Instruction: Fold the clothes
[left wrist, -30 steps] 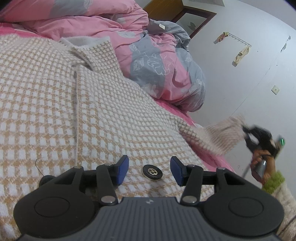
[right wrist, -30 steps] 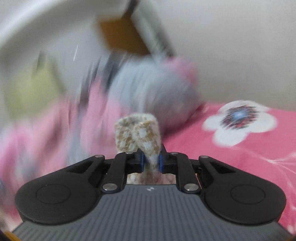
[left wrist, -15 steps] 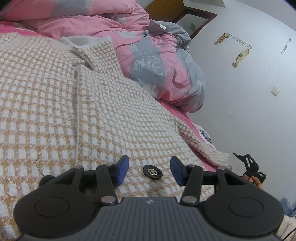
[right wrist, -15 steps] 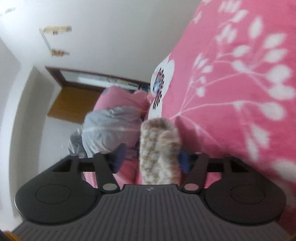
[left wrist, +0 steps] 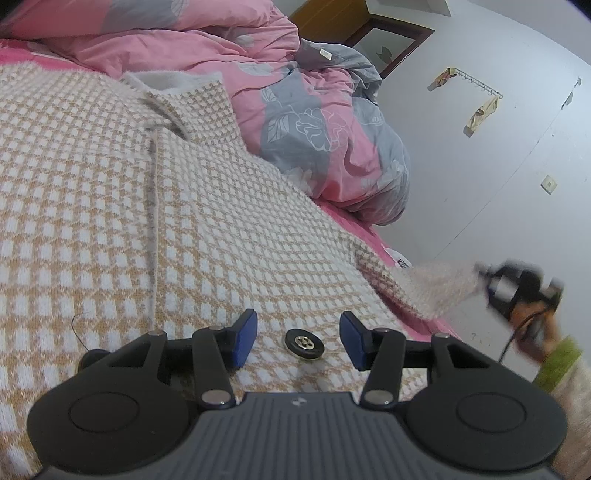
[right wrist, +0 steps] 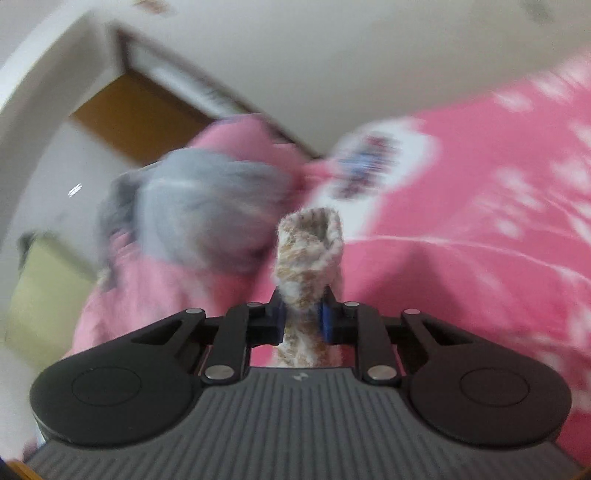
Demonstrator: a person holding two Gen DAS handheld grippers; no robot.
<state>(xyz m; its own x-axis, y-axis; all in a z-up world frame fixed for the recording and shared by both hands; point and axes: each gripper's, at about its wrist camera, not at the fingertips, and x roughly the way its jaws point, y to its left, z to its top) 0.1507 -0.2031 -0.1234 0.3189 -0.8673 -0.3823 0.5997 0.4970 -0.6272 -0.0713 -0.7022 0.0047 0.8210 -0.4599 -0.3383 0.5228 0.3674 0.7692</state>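
Pink-and-grey duvet [left wrist: 325, 122], bunched against the wall [left wrist: 480, 166]. Wooden door [left wrist: 332, 14] behind duvet. Hook rail [left wrist: 476, 83] on wall, right of duvet. Pink floral sheet [right wrist: 480, 240] beneath duvet.

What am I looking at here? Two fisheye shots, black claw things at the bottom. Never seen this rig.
No robot arm: a person holds a two-finger tool in each hand, each with a camera looking out along its fingers.

In the left view, the left tool has its blue pads apart over a tan-and-white checked knit garment spread on a pink bed. A black button lies between the pads, ungripped. A pink-and-grey duvet is heaped behind.

The right view is blurred by motion. The right tool is closing, its pads pressing the garment's sleeve cuff. The left view shows it too, at far right, pulling that sleeve outward.
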